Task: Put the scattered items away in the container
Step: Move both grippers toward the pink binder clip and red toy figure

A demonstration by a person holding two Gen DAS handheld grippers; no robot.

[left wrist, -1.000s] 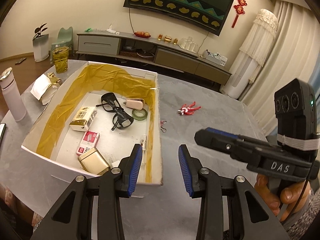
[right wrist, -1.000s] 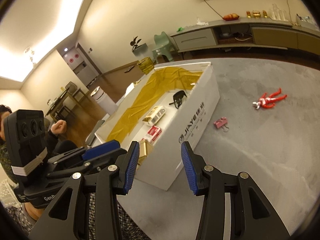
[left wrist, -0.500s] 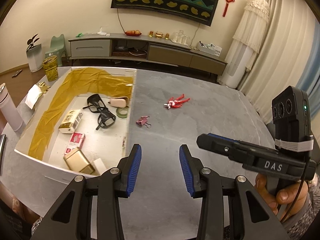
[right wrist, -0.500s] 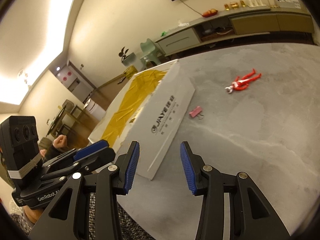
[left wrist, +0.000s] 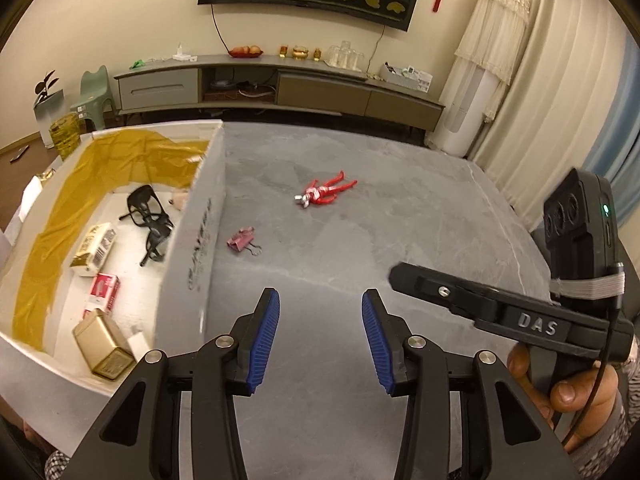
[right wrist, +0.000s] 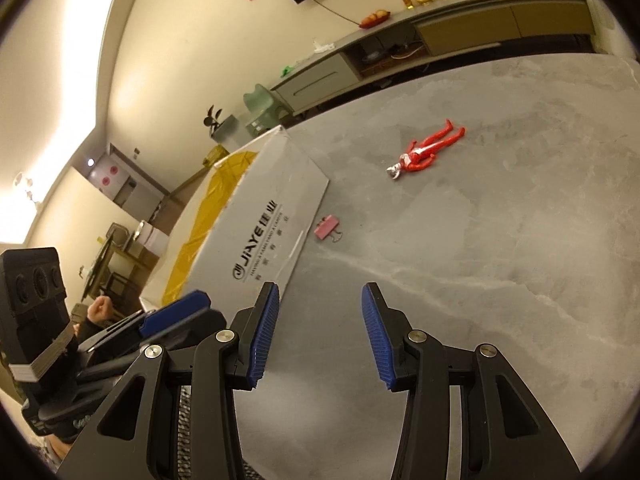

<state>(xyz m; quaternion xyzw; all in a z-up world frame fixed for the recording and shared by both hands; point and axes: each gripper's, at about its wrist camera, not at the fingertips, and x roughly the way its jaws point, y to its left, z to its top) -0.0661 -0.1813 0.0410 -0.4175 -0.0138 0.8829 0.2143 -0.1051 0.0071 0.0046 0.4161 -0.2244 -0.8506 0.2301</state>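
A white box [left wrist: 196, 236] lined with yellow film sits at the left of the grey table; black glasses [left wrist: 148, 216], small cartons and a gold tin [left wrist: 104, 344] lie inside. Its printed side wall [right wrist: 272, 216] faces the right wrist view. A pink binder clip [left wrist: 241, 239] [right wrist: 326, 230] lies on the table just right of the box. Farther back lies a red toy figure [left wrist: 324, 193] [right wrist: 430, 150]. My left gripper [left wrist: 320, 336] and right gripper [right wrist: 318, 332] both hover open and empty over the near table, short of the clip.
The table's right edge [left wrist: 516, 216] runs near a curtain. A low TV cabinet [left wrist: 280, 88] stands behind the table. A yellow glass [left wrist: 64, 136] and wrapped items sit left of the box. A person's hand [left wrist: 568, 384] holds the right gripper's handle.
Both views have swung right, away from the box interior toward the open table. The clip and the toy figure now lie nearer the middle of both views. Both grippers stayed open.
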